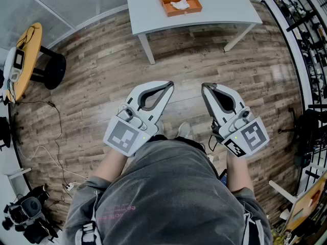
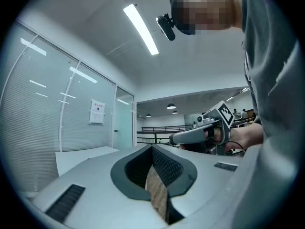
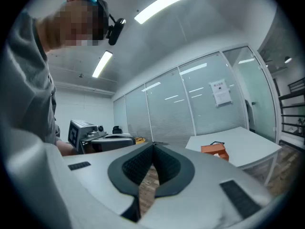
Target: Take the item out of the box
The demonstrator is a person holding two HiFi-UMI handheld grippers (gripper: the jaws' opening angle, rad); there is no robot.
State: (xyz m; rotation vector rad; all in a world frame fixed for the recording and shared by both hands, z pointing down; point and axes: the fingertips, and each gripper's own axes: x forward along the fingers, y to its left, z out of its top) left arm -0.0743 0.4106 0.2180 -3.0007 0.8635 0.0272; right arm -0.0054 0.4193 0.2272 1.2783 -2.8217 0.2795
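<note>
An open orange box (image 1: 179, 0) with a crumpled white item (image 1: 180, 4) inside rests on a white table (image 1: 219, 9) at the top of the head view. The same orange box (image 3: 215, 151) shows small at the right of the right gripper view. Both grippers hang far from it, held level in front of the person's body. My left gripper (image 1: 170, 84) is shut, tips meeting, with nothing between them. My right gripper (image 1: 204, 86) is shut and empty too. Each gripper appears in the other's view: right gripper (image 2: 174, 138), left gripper (image 3: 131, 138).
Wood-plank floor (image 1: 102, 75) lies between me and the table. A round yellow side table (image 1: 25, 55) with a device stands at left above a dark stool (image 1: 53, 70). Cables (image 1: 51, 147) trail on the floor at left. Racks (image 1: 306, 45) line the right side.
</note>
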